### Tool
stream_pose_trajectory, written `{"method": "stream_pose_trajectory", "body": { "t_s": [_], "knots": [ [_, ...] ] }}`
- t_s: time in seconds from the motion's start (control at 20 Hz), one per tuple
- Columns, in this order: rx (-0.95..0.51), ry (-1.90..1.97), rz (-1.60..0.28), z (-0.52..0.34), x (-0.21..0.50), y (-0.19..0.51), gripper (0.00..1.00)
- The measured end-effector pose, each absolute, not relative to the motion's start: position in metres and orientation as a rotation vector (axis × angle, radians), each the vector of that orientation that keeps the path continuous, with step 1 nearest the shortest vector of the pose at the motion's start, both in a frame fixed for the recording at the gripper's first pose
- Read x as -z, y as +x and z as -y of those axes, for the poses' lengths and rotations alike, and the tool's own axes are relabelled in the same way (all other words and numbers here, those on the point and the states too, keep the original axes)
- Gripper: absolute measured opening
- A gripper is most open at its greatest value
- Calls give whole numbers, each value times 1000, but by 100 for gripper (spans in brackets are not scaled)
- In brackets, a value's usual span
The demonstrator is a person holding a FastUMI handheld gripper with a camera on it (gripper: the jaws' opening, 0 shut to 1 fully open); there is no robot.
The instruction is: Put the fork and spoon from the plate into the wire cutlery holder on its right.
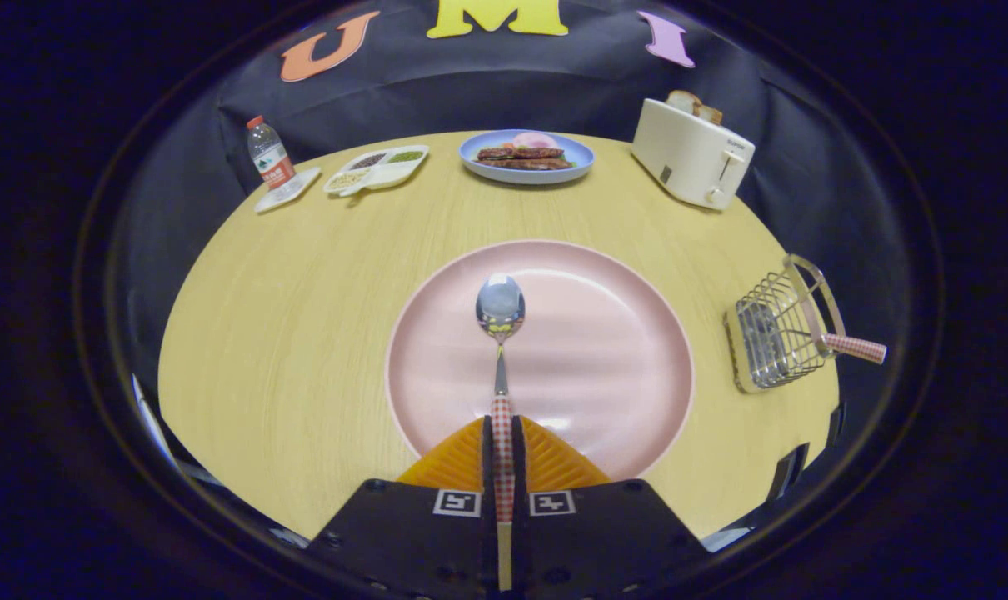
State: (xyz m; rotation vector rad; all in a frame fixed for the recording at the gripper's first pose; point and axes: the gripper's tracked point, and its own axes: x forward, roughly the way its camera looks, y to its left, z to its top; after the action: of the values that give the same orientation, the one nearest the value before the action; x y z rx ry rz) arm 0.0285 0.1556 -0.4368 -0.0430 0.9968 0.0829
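My gripper (501, 427) is shut on the red-and-white checked handle of the spoon (500, 321), which runs straight ahead from between the orange fingers (454, 462). The spoon's shiny bowl hangs over the middle of the pink plate (621, 350). To the plate's right stands the wire cutlery holder (775, 333) near the table's edge. A checked handle, the fork (854, 347), sticks out of the holder toward the right. Whether the spoon touches the plate or is lifted off it, I cannot tell.
Along the far side of the round wooden table (287, 317) stand a water bottle (269, 158), a white divided tray (377, 169), a blue plate with food (526, 156) and a white toaster (692, 154) holding bread.
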Motion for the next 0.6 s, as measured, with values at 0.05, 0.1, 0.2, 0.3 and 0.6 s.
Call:
{"method": "stream_pose_trajectory", "body": {
  "t_s": [0.05,0.1,0.2,0.3,0.6],
  "knots": [
    [-106,-35,-1001,-160,436,27,6],
    [-111,-46,-1000,-159,436,24,6],
    [-128,-75,-979,-156,426,21,2],
    [-132,-95,-975,-153,419,19,2],
    [-166,-104,-961,-140,380,19,2]
  ]
}}
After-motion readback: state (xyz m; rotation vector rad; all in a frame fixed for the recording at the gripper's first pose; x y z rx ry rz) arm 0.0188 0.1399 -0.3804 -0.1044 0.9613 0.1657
